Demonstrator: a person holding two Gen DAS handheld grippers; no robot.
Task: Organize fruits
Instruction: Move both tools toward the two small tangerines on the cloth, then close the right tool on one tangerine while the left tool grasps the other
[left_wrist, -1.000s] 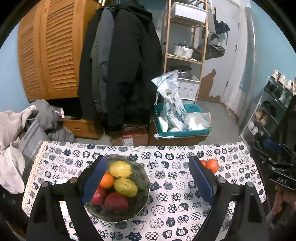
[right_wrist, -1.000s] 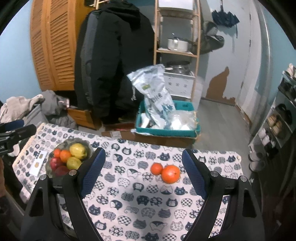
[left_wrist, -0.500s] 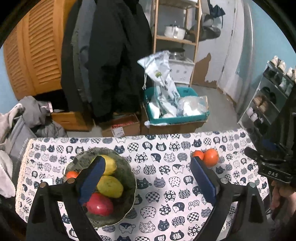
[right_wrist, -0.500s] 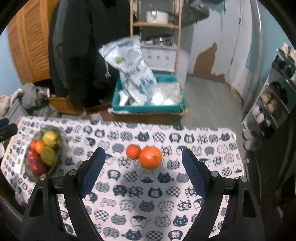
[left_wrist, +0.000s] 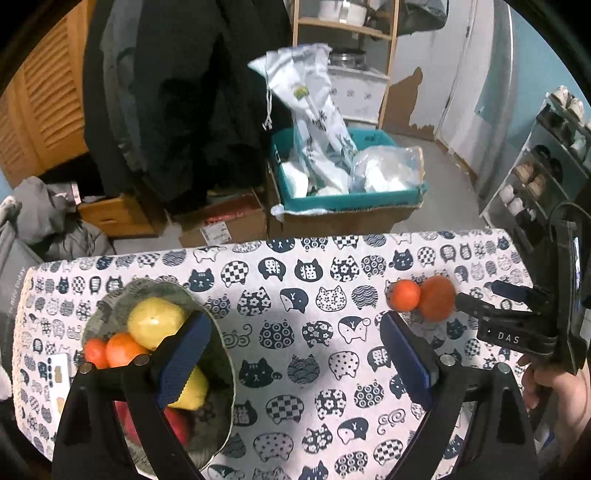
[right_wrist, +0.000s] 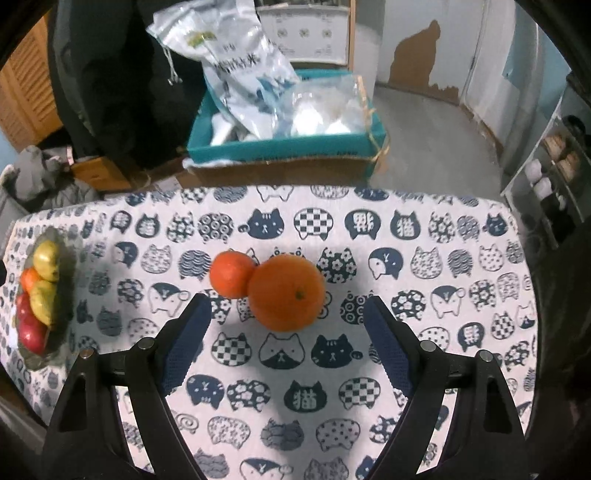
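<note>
A big orange (right_wrist: 286, 291) and a small orange (right_wrist: 231, 274) touch each other on the cat-print tablecloth (right_wrist: 332, 387). My right gripper (right_wrist: 286, 339) is open and empty, just in front of the big orange. In the left wrist view both oranges (left_wrist: 436, 298) lie at the right, with the right gripper (left_wrist: 480, 301) beside them. A grey bowl (left_wrist: 221, 369) at the left holds yellow, orange and red fruit (left_wrist: 155, 321). My left gripper (left_wrist: 295, 354) is open and empty, its left finger over the bowl. The bowl (right_wrist: 64, 295) also shows in the right wrist view.
A white card (left_wrist: 59, 373) lies left of the bowl. Beyond the table's far edge stand a teal box of bags (right_wrist: 288, 136), cardboard boxes (left_wrist: 221, 225), hanging dark coats (left_wrist: 177, 92) and a shoe rack (left_wrist: 546, 173) at the right.
Both grippers have moved forward and down toward the table. The right one has closed in on the two oranges; the left has shifted right, so the bowl sits further left.
</note>
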